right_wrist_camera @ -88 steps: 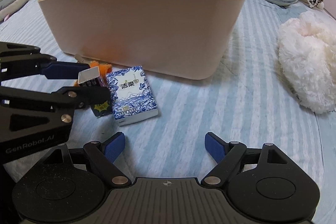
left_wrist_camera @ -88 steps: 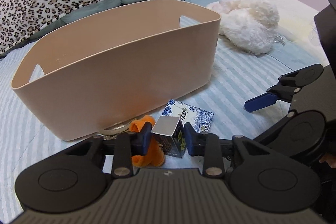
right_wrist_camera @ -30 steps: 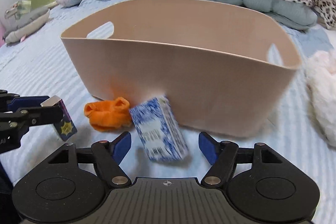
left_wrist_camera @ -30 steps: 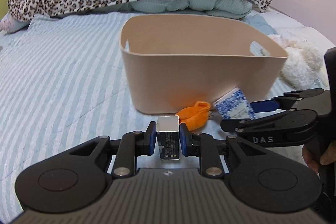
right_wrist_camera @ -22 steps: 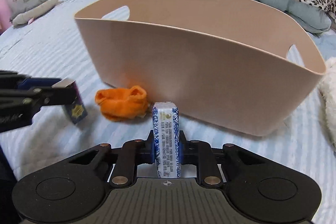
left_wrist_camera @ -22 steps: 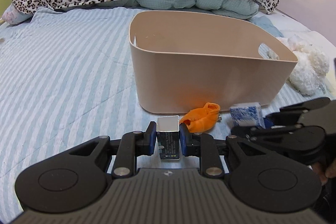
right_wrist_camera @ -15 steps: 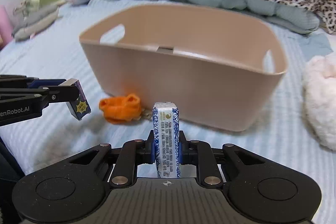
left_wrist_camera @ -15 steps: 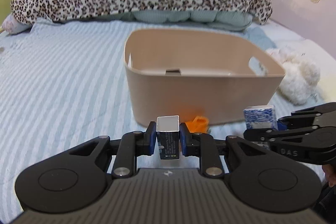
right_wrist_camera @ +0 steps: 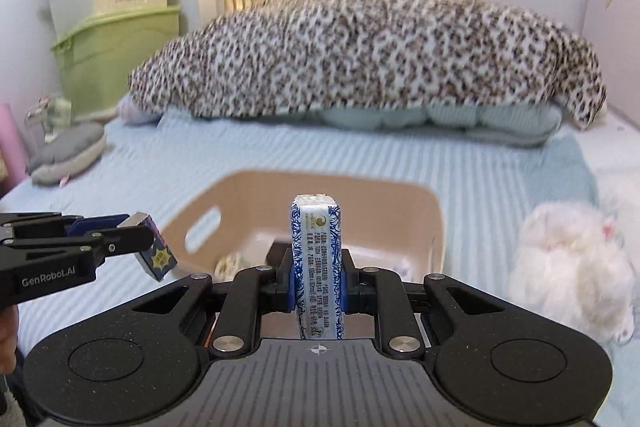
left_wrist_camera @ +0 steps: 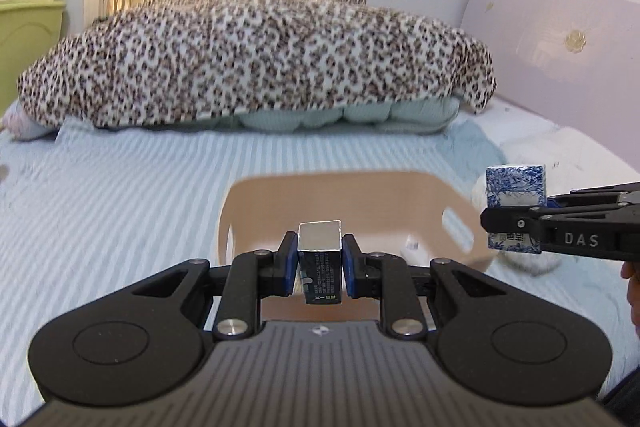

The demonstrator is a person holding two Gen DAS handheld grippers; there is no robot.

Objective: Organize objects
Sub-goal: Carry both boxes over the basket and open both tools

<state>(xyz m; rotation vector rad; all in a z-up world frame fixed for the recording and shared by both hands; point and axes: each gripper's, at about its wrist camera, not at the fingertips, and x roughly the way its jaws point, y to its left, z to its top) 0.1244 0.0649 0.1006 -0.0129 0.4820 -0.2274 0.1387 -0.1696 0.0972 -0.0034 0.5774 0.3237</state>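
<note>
My left gripper (left_wrist_camera: 320,263) is shut on a small dark box (left_wrist_camera: 320,261) with a silver top, held in the air above the near side of the beige basket (left_wrist_camera: 256,195). My right gripper (right_wrist_camera: 317,281) is shut on a blue-and-white tissue pack (right_wrist_camera: 317,267), held upright above the basket (right_wrist_camera: 434,223). The tissue pack also shows at the right of the left wrist view (left_wrist_camera: 514,203), and the dark box at the left of the right wrist view (right_wrist_camera: 154,251). Some small items lie inside the basket, blurred.
The basket sits on a blue striped bed sheet (left_wrist_camera: 100,207). A leopard-print blanket (left_wrist_camera: 256,55) lies at the head of the bed. A white fluffy toy (right_wrist_camera: 568,259) lies right of the basket. Green and cream storage bins (right_wrist_camera: 108,39) stand at the far left.
Both grippers have risen with their objects and now look down over the basket from higher up. The orange cloth on the sheet has dropped out of view.
</note>
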